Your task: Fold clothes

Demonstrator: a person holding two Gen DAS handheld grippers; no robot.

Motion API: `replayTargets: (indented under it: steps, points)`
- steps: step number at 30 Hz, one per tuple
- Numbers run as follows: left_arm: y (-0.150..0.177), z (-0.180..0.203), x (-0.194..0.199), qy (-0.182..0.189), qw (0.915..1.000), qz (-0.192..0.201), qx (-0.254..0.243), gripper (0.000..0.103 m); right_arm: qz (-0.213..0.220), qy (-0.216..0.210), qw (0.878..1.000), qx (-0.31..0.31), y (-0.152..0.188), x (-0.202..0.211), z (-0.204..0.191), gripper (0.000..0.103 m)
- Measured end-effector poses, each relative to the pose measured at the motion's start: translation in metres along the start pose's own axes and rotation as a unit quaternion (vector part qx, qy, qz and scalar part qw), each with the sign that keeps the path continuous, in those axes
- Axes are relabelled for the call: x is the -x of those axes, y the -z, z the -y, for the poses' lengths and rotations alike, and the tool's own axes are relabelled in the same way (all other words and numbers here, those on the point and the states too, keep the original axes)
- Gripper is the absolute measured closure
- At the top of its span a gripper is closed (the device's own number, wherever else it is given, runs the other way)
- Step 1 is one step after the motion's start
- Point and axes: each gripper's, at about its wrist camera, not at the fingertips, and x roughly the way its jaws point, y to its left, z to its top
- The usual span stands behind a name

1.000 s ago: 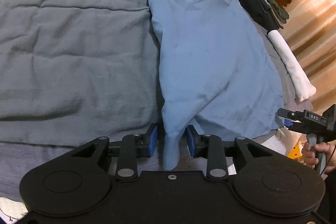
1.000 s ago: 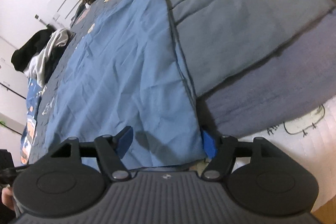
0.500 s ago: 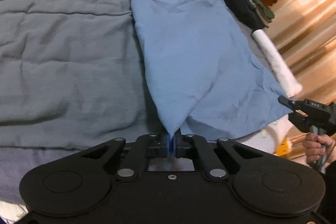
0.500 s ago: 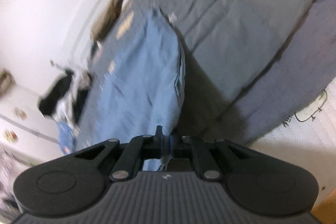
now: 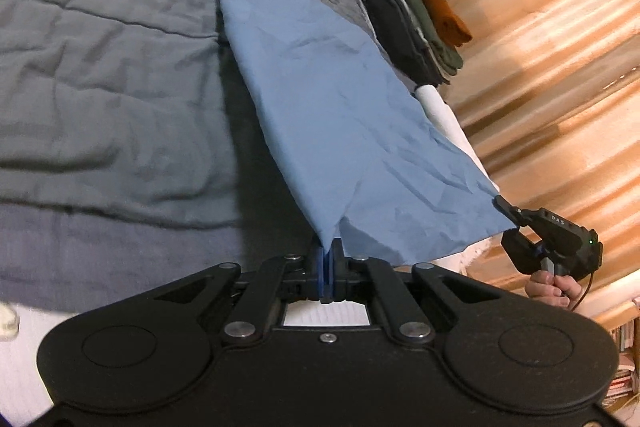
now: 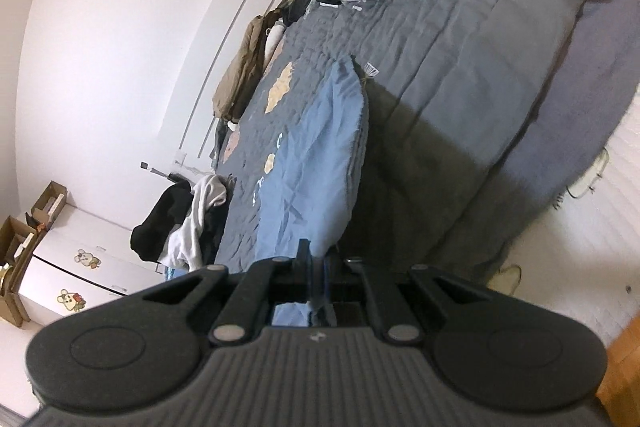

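A blue garment [image 5: 332,99] stretches lengthwise over the grey quilt [image 5: 100,67], its near end raised off the bed. My left gripper [image 5: 328,261] is shut on the near left corner of the cloth. In the left wrist view my right gripper [image 5: 510,215] holds the near right corner, a hand below it. The right wrist view shows the same blue garment [image 6: 316,167] running away from my right gripper [image 6: 318,275], shut on its edge, above the quilt [image 6: 460,87].
A stack of folded dark, green and brown clothes [image 5: 404,11] and a white roll [image 5: 440,111] line the bed's right edge. A heap of unfolded clothes [image 6: 188,223] lies at the far side near white cabinets [image 6: 80,259]. Wooden floor [image 5: 560,67] lies beyond.
Both grippers went from open around the garment's near corners to shut on them. They then lifted and pulled, so the cloth is now taut and raised.
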Motion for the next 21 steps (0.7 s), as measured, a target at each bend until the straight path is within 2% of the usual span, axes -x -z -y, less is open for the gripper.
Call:
replayTargets:
  steps: [4, 10, 17, 21]
  points:
    - [0.013, 0.000, 0.016, 0.001, 1.0000, -0.004, 0.003, 0.101, -0.015, 0.010, 1.000, 0.003, 0.009, 0.013, -0.006, 0.098]
    - [-0.016, -0.001, 0.013, -0.015, 0.9995, 0.026, 0.009, 0.101, -0.008, 0.012, 0.999, -0.032, 0.006, 0.013, 0.005, 0.098]
    - [-0.050, -0.002, 0.009, -0.033, 0.9974, 0.061, 0.017, 0.101, 0.027, -0.016, 0.996, -0.083, -0.023, -0.047, 0.004, 0.098]
    - [-0.083, -0.010, -0.002, -0.059, 0.9960, 0.066, 0.006, 0.101, 0.034, -0.018, 0.995, -0.095, -0.045, -0.088, 0.003, 0.098]
